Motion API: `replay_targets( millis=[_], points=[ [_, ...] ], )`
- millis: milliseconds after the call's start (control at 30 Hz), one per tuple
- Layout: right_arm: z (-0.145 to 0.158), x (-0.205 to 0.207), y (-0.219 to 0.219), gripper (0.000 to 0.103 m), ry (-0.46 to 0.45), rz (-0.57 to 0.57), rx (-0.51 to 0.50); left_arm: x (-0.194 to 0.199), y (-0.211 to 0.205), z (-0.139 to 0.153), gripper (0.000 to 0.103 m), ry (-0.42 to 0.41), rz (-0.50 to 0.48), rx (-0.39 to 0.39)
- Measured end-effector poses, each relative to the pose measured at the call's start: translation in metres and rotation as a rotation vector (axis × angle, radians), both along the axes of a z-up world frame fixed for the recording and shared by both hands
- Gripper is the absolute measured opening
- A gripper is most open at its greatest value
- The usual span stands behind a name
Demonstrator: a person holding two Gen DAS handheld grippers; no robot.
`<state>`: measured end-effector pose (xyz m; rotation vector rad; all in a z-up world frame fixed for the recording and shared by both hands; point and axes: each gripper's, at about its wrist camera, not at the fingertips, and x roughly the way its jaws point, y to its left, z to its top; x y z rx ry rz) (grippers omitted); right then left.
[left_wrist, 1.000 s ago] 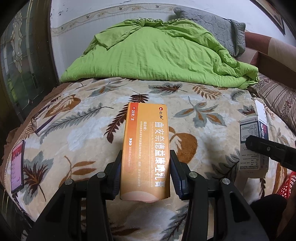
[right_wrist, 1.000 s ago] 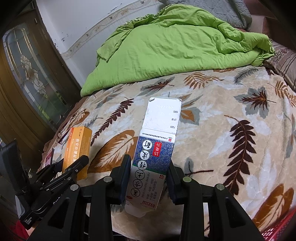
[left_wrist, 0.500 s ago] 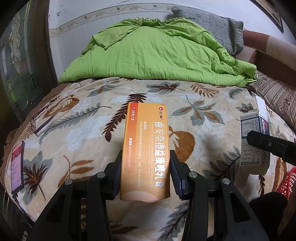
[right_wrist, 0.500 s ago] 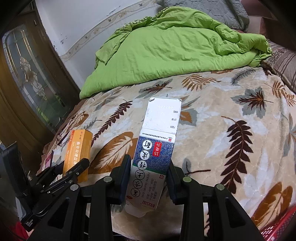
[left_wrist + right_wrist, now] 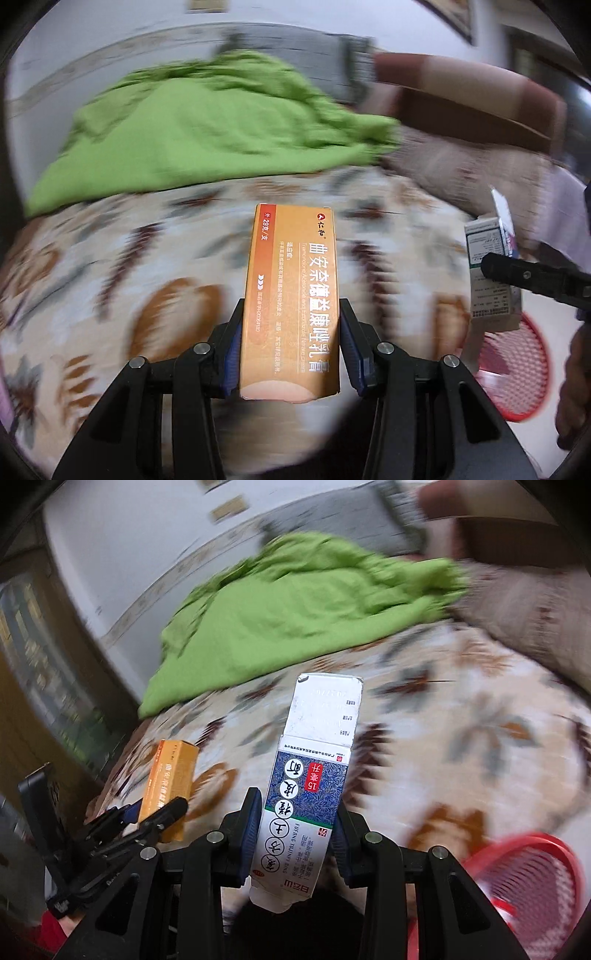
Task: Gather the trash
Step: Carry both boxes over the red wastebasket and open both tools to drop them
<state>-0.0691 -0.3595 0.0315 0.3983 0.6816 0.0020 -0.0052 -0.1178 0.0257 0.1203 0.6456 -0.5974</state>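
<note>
My left gripper (image 5: 291, 339) is shut on an orange medicine box (image 5: 291, 291) and holds it lengthwise above the leaf-patterned bed. That box also shows in the right wrist view (image 5: 170, 786), with the left gripper (image 5: 155, 814) at lower left. My right gripper (image 5: 295, 834) is shut on a blue-and-white medicine box (image 5: 306, 786) with an open white flap. That box appears at the right in the left wrist view (image 5: 493, 273), with a right gripper finger (image 5: 532, 277) across it. A red mesh basket (image 5: 528, 886) sits at lower right, also seen in the left wrist view (image 5: 513, 369).
A crumpled green blanket (image 5: 207, 136) lies at the far side of the bed (image 5: 110, 266). A striped pillow (image 5: 535, 620) and a brown headboard (image 5: 461, 103) are to the right. A dark wooden cabinet (image 5: 33, 686) stands left of the bed.
Both grippers have swung to the right with their boxes; the views are blurred by motion. The red basket has come much further into view at lower right.
</note>
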Motion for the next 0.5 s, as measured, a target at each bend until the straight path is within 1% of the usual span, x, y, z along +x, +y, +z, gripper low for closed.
replay_targets(
  millis=[100, 167, 233, 267, 367, 400, 467, 500],
  points=[
    [0.005, -0.047, -0.043, 0.038, 0.02, -0.131, -0.006, -0.016, -0.04, 0.008, 0.044, 0.037, -0.159, -0.025],
    [0.007, -0.075, -0.063, 0.038, 0.037, -0.205, -0.028, -0.027, -0.068, 0.009, 0.044, 0.071, -0.26, -0.027],
    [0.007, -0.097, -0.079, 0.039, 0.05, -0.26, -0.038, -0.037, -0.096, 0.008, 0.044, 0.122, -0.358, -0.034],
    [0.005, -0.106, -0.086, 0.039, 0.061, -0.28, -0.035, -0.041, -0.106, 0.006, 0.044, 0.138, -0.388, -0.031],
    [-0.006, -0.123, -0.101, 0.041, 0.095, -0.321, -0.034, -0.056, -0.138, 0.001, 0.044, 0.177, -0.473, -0.021],
    [-0.01, -0.122, -0.102, 0.041, 0.106, -0.325, -0.032, -0.06, -0.15, -0.002, 0.044, 0.189, -0.506, -0.012],
    [-0.02, -0.119, -0.108, 0.048, 0.147, -0.337, -0.021, -0.066, -0.167, -0.008, 0.046, 0.212, -0.551, 0.012],
    [-0.024, -0.12, -0.109, 0.05, 0.165, -0.357, -0.013, -0.069, -0.173, -0.011, 0.054, 0.222, -0.558, 0.025]
  ],
)
